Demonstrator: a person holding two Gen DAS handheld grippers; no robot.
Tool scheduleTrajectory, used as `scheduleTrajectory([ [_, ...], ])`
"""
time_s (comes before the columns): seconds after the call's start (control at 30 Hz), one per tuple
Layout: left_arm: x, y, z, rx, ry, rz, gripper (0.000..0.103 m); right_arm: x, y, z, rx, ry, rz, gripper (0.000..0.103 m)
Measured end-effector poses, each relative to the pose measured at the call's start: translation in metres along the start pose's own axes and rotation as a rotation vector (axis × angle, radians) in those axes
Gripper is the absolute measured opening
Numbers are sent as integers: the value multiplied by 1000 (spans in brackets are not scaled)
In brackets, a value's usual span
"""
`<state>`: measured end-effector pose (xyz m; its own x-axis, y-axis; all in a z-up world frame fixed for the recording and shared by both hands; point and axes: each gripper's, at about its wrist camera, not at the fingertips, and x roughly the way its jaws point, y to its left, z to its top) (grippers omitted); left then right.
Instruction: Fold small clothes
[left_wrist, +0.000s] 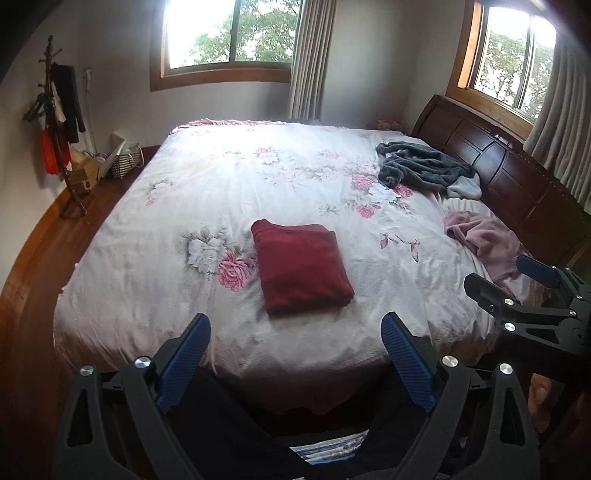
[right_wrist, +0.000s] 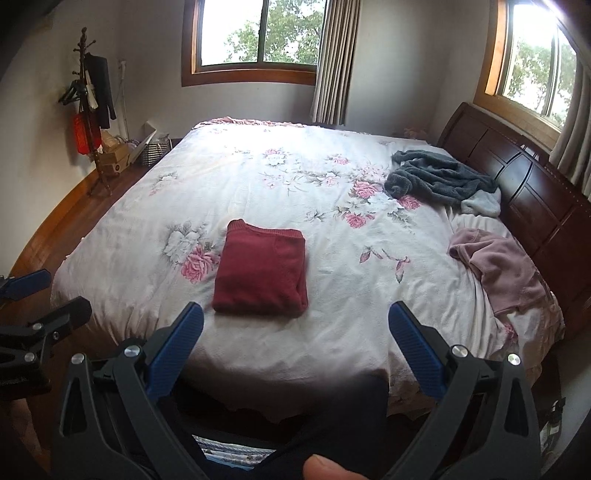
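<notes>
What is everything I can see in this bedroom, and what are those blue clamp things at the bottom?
Folded garment: one, dark red, middle of the bed.
Fluffy garment: one, grey-blue, crumpled near the headboard.
Pale garment: one, light grey, beside the fluffy one.
Pink garment: one, crumpled, right edge of the bed.
Bedspread: one, white with pink flowers.
Headboard: one, dark wood, right.
Windows: two, wood-framed, with curtains.
Coat stand: one, left corner, hung with clothes.
Left gripper: blue-padded, open, empty.
Right gripper: blue-padded, open, empty.
</notes>
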<state>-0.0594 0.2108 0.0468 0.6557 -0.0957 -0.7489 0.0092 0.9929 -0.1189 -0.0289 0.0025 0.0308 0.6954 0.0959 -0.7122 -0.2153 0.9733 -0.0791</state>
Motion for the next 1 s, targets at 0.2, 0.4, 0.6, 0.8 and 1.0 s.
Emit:
scheduleTrajectory([
  [0.2, 4, -4, -1, -4, 4, -8, 94, 7, 0, 2, 4, 13, 3, 100],
  [0.4, 16, 0, 3, 2, 29, -12, 94, 17, 0, 3, 7, 27, 12, 100],
  [0.6, 25, 1, 5, 10, 48, -18, 94, 24, -1, 4, 6, 36, 15, 100],
  [0.8, 27, 1, 6, 12, 45, -16, 94, 28, -6, 6, 19, 36, 33, 100],
  [1.0, 29, 2, 6, 10, 53, -17, 94, 29, -7, 5, 17, 26, 29, 100],
])
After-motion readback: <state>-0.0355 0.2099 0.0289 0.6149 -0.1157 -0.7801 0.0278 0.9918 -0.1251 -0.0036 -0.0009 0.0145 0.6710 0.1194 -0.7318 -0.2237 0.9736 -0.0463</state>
